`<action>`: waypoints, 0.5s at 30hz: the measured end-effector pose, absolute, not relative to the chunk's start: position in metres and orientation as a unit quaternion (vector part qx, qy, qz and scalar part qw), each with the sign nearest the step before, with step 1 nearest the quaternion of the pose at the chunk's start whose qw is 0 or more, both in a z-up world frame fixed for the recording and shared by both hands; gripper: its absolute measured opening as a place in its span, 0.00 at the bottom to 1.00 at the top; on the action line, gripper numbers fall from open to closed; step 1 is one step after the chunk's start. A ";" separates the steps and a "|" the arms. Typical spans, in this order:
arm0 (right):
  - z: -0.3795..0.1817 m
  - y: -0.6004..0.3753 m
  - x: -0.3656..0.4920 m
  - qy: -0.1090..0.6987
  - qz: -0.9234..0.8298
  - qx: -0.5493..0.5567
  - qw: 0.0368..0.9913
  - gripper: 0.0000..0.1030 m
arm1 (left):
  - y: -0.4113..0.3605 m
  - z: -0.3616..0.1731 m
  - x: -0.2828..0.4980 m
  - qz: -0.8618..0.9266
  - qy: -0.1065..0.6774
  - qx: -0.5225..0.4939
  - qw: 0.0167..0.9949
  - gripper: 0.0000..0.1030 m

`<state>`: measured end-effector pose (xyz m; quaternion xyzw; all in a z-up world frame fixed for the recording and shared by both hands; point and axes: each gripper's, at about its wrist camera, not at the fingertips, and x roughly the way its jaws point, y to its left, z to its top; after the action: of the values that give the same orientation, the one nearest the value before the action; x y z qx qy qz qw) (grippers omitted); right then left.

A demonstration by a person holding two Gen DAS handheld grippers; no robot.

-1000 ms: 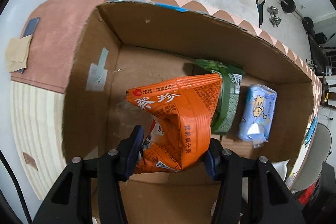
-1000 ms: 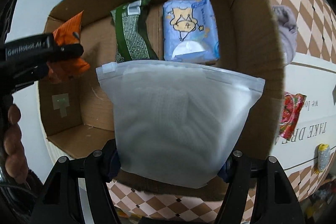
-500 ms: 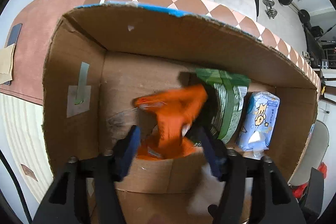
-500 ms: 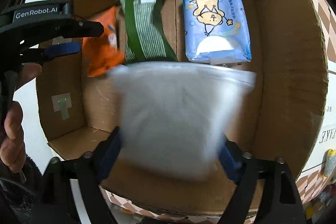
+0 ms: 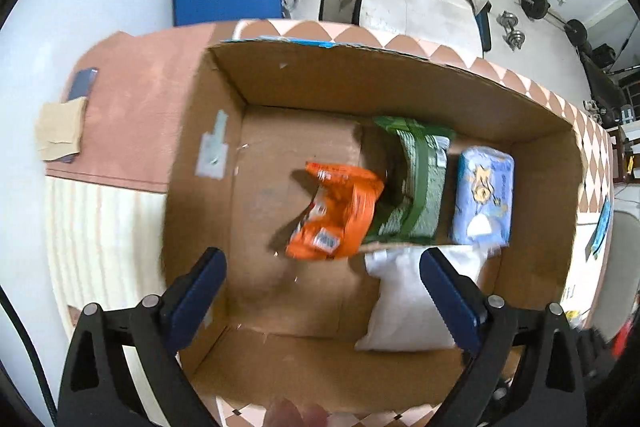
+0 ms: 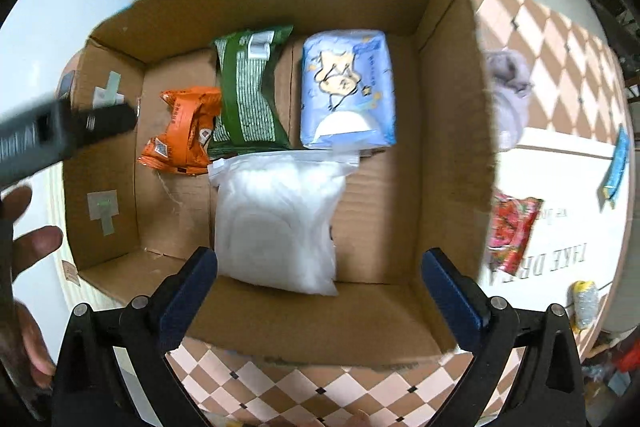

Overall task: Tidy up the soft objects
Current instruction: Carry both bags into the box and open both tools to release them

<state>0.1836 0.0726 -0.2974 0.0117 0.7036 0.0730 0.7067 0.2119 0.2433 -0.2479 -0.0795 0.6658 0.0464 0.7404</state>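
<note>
A cardboard box holds an orange snack bag, a green packet, a blue tissue pack and a white zip bag. My left gripper is open and empty above the box's near left part. My right gripper is open and empty above the white bag's near end. The left gripper's body also shows at the left edge of the right wrist view.
The box stands on a checkered table. To its right lie a grey cloth, a red packet, a blue wrapper and a yellow item. A beige cloth and a dark phone lie left of the box.
Both grippers have opened and pulled back. The orange bag dropped onto the box floor beside the green packet. The white bag dropped into the box in front of the tissue pack.
</note>
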 end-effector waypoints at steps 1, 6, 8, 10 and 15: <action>-0.291 0.071 0.180 0.698 0.073 0.009 0.713 1.00 | 0.242 -0.243 0.205 0.048 0.660 -0.078 0.746 0.97; -0.251 0.061 0.157 0.660 0.075 -0.005 0.747 1.00 | 0.234 -0.215 0.167 0.055 0.632 -0.079 0.769 0.98; -0.233 0.053 0.148 0.648 0.078 -0.006 0.758 1.00 | 0.230 -0.203 0.154 0.058 0.621 -0.074 0.778 0.98; -0.219 0.045 0.140 0.638 0.081 -0.005 0.766 1.00 | 0.229 -0.192 0.143 0.058 0.614 -0.075 0.784 0.98; -0.202 0.039 0.129 0.631 0.104 0.017 0.769 1.00 | 0.209 -0.169 0.128 0.059 0.606 -0.088 0.788 0.98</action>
<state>0.1290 0.0391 -0.2015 0.0167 0.6307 0.1041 0.7689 0.1279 0.2091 -0.1690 -0.0878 0.6064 0.0586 0.7882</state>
